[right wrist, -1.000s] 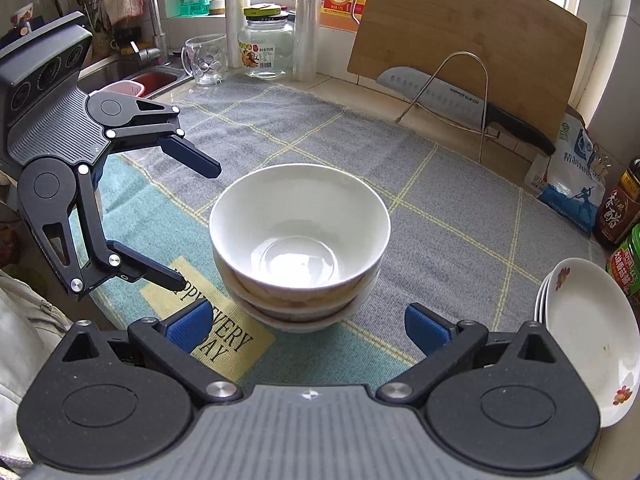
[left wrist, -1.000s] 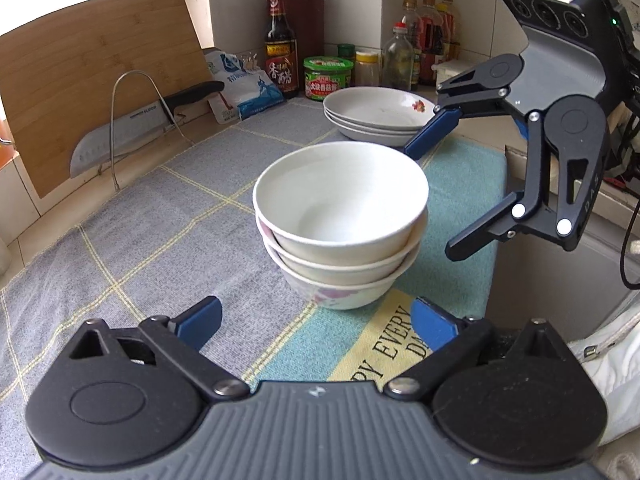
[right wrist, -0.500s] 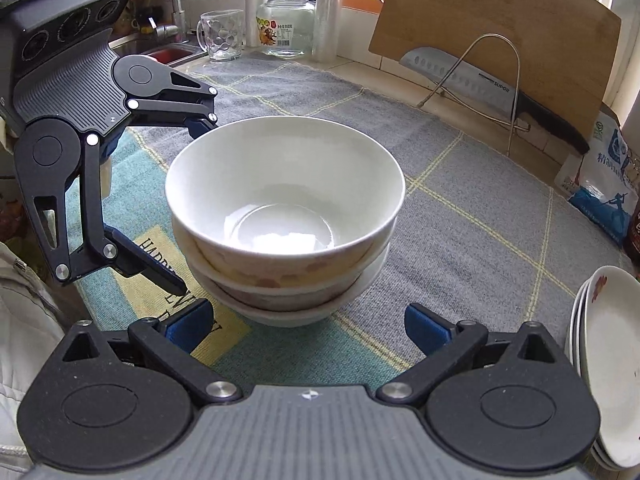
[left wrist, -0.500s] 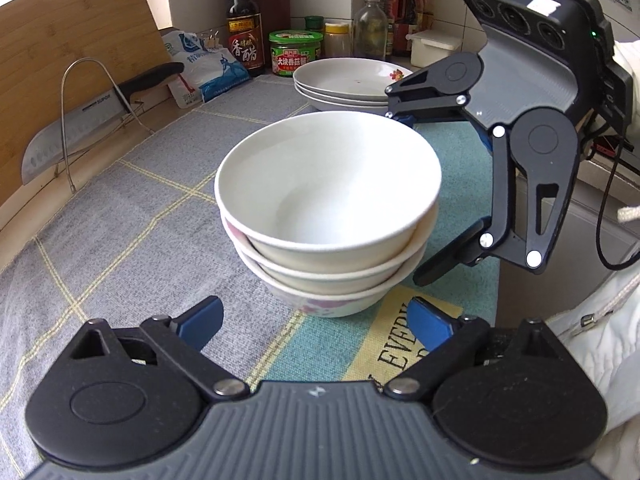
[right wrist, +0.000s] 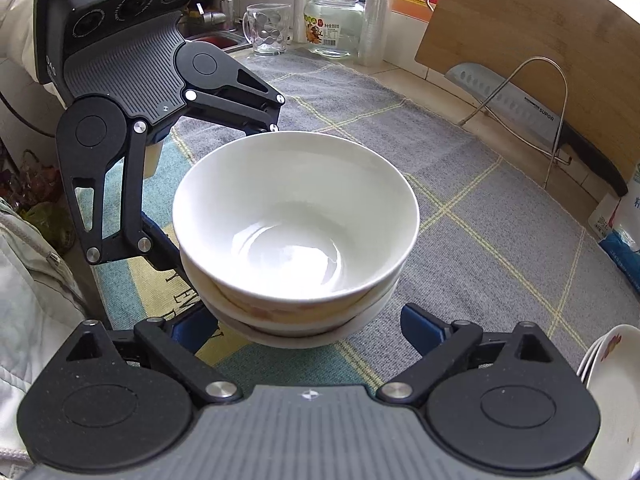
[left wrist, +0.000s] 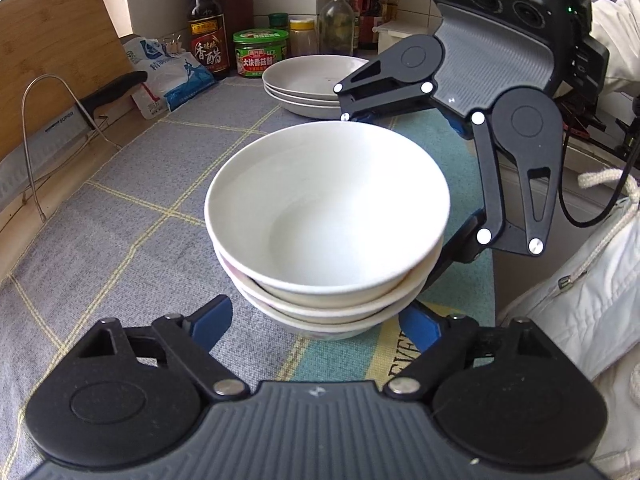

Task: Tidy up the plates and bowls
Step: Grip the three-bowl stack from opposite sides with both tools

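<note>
A stack of three white bowls (left wrist: 328, 216) (right wrist: 296, 220) sits on the checked cloth near the counter's front edge. My left gripper (left wrist: 316, 324) straddles the bottom of the stack from the near side, and its jaws are closing. The blue pads (left wrist: 212, 320) stand just off the bowls. My right gripper (right wrist: 306, 332) straddles the stack from the opposite side and is closing too, with small gaps at its pads (right wrist: 420, 328). Each gripper shows in the other's view, the right gripper (left wrist: 396, 192) and the left gripper (right wrist: 224, 190). Stacked white plates (left wrist: 308, 80) (right wrist: 612, 380) lie further along the counter.
A cleaver (right wrist: 520, 100) rests on a wire rack before a leaning cutting board (right wrist: 520, 20). Sauce bottles (left wrist: 206, 20), jars (left wrist: 260, 52) and a bag (left wrist: 168, 76) line the wall. A glass mug (right wrist: 268, 28) and jar (right wrist: 334, 20) stand near the sink. A person's white sleeve (left wrist: 580, 300) is close by.
Both grippers have come in lower and closer, from short of the bowls to straddling the stack. Their jaws have narrowed a little. The bowls have stayed put.
</note>
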A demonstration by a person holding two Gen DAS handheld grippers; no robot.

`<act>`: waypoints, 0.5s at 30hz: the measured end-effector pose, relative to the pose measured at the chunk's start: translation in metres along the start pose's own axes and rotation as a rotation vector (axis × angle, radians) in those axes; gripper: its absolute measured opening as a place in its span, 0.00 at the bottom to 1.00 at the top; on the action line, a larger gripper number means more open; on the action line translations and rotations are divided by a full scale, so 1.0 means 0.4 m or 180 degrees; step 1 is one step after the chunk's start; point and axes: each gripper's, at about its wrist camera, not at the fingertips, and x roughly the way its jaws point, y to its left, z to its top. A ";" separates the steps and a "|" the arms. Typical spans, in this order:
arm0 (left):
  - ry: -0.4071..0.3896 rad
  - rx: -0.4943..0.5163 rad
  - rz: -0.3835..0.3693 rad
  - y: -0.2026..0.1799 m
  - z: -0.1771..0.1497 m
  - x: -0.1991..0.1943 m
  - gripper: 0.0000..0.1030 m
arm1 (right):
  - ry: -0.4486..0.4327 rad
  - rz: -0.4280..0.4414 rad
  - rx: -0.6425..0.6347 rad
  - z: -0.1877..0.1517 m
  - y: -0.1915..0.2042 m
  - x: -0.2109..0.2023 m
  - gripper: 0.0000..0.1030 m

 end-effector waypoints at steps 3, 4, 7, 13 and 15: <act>0.0009 0.0087 -0.0077 0.006 0.004 0.002 0.85 | 0.0017 0.0033 -0.0036 0.004 -0.002 0.000 0.95; 0.0011 0.0121 -0.0096 0.007 0.005 0.002 0.85 | 0.0022 0.0041 -0.0048 0.006 -0.002 0.000 0.95; 0.0029 0.0210 -0.0149 0.009 0.008 0.003 0.85 | 0.0026 0.0057 -0.0094 0.009 -0.002 0.002 0.94; 0.0057 0.0276 -0.0228 0.015 0.014 0.006 0.85 | 0.0020 0.0154 -0.0153 0.011 -0.010 0.005 0.94; 0.0064 0.0295 -0.0235 0.015 0.016 0.006 0.85 | 0.0015 0.0190 -0.0187 0.012 -0.011 0.006 0.94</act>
